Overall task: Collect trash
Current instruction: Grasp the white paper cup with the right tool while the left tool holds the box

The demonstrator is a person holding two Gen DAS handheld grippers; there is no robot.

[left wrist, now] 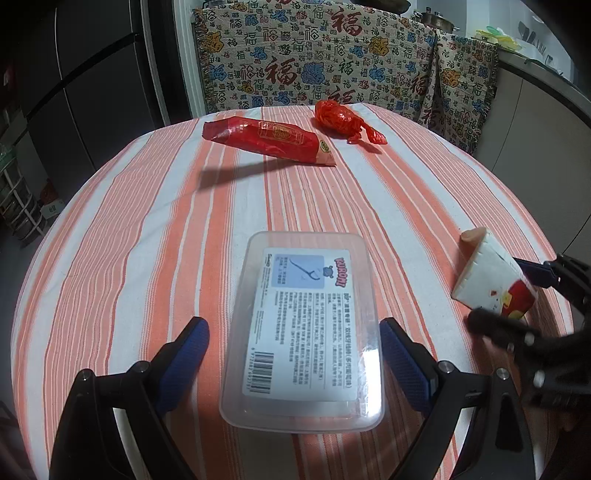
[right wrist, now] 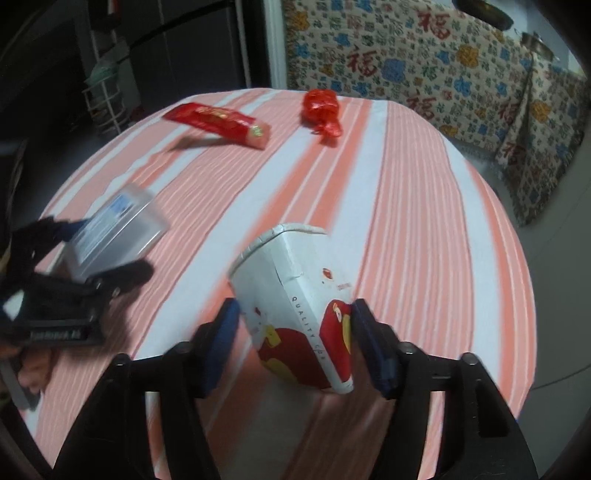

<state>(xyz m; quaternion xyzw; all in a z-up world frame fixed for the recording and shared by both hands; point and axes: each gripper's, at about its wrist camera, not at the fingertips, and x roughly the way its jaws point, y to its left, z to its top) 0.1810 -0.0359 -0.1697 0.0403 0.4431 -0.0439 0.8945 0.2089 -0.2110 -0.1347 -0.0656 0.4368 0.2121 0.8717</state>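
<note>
Mid-collection, two pieces in reach. Right tool [right wrist: 295, 347] clenched on the squashed paper cup [right wrist: 295, 295], centre of the right wrist frame, apparently held above the striped surface [right wrist: 424, 221]. Left tool [left wrist: 295, 362] released, its pads either side of the clear plastic box [left wrist: 303, 332] at lower centre of the left wrist frame, not pressing it. Red snack wrapper [left wrist: 266, 142] and crumpled red bag [left wrist: 340, 118] untouched at upper centre. Next, probably: close on the box, lift, carry both off; no bin in view.

Home kitchen-dining corner: striped tablecloth [left wrist: 147, 229] on round table, patterned throw [left wrist: 332, 59], dark fridge [left wrist: 85, 74], pots [left wrist: 436, 18].
</note>
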